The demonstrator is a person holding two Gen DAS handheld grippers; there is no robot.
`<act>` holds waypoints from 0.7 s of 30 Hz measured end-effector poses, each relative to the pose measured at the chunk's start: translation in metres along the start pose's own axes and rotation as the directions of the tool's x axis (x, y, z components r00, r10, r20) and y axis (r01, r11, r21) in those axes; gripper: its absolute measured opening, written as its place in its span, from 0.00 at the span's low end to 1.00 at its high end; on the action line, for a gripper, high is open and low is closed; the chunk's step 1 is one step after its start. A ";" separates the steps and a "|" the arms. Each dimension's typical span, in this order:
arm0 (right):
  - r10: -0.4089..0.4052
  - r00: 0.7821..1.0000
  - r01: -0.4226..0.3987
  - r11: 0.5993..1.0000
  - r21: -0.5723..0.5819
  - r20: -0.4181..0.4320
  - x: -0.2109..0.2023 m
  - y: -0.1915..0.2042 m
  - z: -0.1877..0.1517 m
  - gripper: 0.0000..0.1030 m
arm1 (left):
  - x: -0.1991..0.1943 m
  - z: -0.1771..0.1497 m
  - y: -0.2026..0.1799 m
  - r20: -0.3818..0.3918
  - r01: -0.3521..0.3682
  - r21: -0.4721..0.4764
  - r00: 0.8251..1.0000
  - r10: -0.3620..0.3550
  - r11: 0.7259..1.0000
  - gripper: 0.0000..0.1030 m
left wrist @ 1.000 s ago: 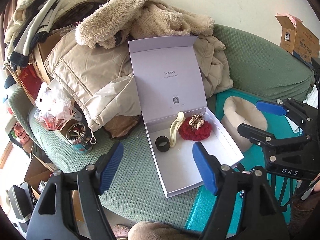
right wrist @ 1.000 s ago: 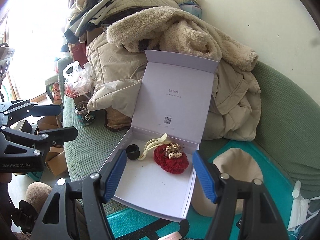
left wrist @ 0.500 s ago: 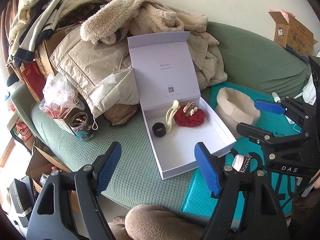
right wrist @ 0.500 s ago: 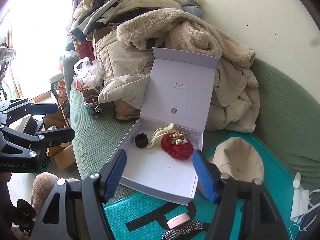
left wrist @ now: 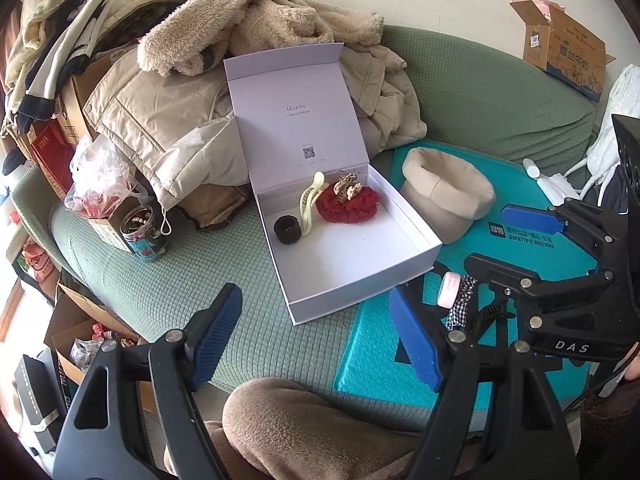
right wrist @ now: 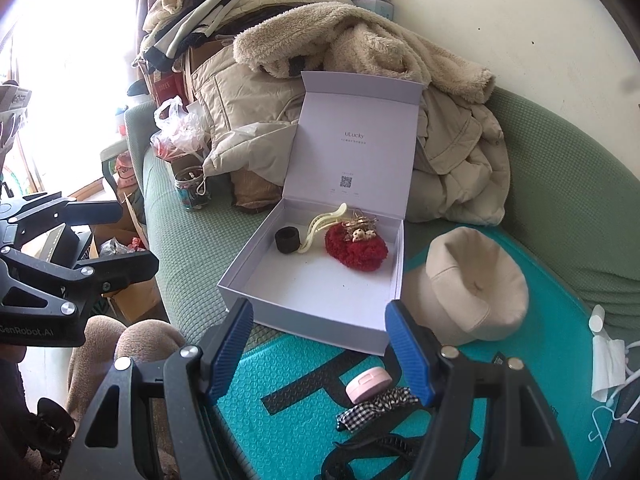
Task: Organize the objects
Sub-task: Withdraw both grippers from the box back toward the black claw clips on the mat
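An open white box (left wrist: 360, 288) (right wrist: 296, 312) lies on the green sofa, lid propped up. Inside sit a black ring (left wrist: 287, 230) (right wrist: 287, 240), a cream hair claw (left wrist: 310, 202) (right wrist: 322, 226), and a red fluffy scrunchie (left wrist: 348, 206) (right wrist: 356, 250) with a gold clip on top. On the teal mat in front lie a pink compact (right wrist: 368, 385) (left wrist: 447, 290), a checked hair tie (right wrist: 376, 404) and a black claw clip (right wrist: 380, 446). My left gripper (left wrist: 316, 344) and right gripper (right wrist: 320, 346) are both open and empty, held back from the box.
A beige hat (left wrist: 448, 196) (right wrist: 472, 284) lies right of the box. Coats (left wrist: 168, 112) pile behind it. A tin of small items (left wrist: 142, 232) and a plastic bag (left wrist: 100, 176) stand at left. A cardboard box (left wrist: 568, 48) sits on the sofa back. My knee (left wrist: 304, 428) is below.
Both grippers have pulled back and up from the box, so it looks smaller and farther. The pink compact, checked tie and black clip have come into view. Both grippers stay open.
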State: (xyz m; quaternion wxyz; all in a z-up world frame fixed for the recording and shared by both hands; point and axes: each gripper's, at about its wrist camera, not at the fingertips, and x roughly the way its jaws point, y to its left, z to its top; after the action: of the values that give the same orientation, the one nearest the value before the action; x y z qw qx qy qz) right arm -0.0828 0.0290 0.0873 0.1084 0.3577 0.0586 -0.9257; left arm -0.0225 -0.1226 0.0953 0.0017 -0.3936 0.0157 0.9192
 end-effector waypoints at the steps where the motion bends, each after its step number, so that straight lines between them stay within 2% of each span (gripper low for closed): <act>1: 0.004 1.000 -0.004 1.000 0.005 -0.002 -0.001 0.000 -0.003 0.67 | 0.000 -0.002 -0.002 -0.003 0.002 0.001 1.000 -0.002 1.000 0.73; 11: 0.014 0.999 -0.012 0.998 0.060 -0.032 -0.009 -0.011 -0.041 0.67 | 0.007 -0.030 -0.024 -0.043 0.060 0.001 0.997 -0.060 0.998 0.73; 21: 0.005 0.996 0.005 0.993 0.122 -0.084 -0.009 -0.025 -0.083 0.67 | 0.024 -0.054 -0.057 -0.084 0.132 0.047 0.988 -0.128 0.990 0.73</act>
State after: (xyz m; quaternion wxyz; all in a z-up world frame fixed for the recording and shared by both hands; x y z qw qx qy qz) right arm -0.0282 0.0697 0.0324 0.0839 0.4021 0.0065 -0.9117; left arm 0.0009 -0.0679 0.0388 0.0713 -0.4306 0.0141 0.8996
